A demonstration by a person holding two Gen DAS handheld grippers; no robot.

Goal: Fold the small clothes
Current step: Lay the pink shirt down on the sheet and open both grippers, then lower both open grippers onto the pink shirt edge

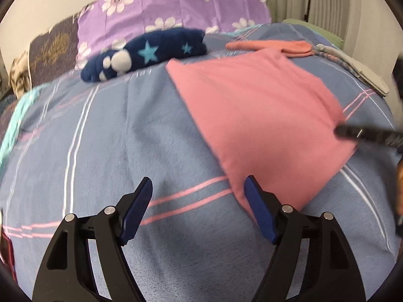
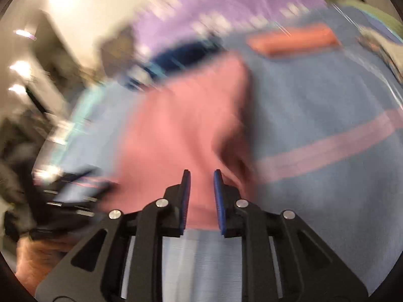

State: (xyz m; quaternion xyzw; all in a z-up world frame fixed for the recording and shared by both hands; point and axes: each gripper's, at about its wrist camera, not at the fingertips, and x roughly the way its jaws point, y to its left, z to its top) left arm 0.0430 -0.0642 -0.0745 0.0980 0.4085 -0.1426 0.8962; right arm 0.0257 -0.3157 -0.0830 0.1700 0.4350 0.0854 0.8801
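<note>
Pink garment (image 1: pixel 257 115) lies flat-ish on the bed (image 1: pixel 100 151), toward the right side, already looking partly folded; one corner points at your left claw (image 1: pixel 199 201). Left claw is spread wide, holding nothing, its right finger (image 1: pixel 257 209) just at or over that near corner — contact unclear. Right claw (image 2: pixel 201 196) sits at the garment's right edge; the right wrist view is heavily motion-blurred. Its jaws are narrow with a gap, pink cloth showing between them; you cannot tell if it's actually pinching.

Step in hand looks like the next fold. To do it well: close the left claw on the near corner only, top layer plus what's under it, not the bedcover. Match the right claw's grip on the opposite edge, lift both evenly, carry across, lay edges flush, then release. Slow the right hand; that blur suggests speed that could drag the cloth askew.

Around: dark blue star-print fleece item (image 1: pixel 143 52) near the head of the bed, left of the garment, apart from it. Orange-pink folded item (image 1: pixel 274 46) just beyond the garment's far corner, close, maybe touching. Grey folded cloth (image 1: pixel 362 73) at the right edge. Purple flowered pillow (image 1: pixel 176 5) behind. Keep the fold from landing on the orange-pink item.
</note>
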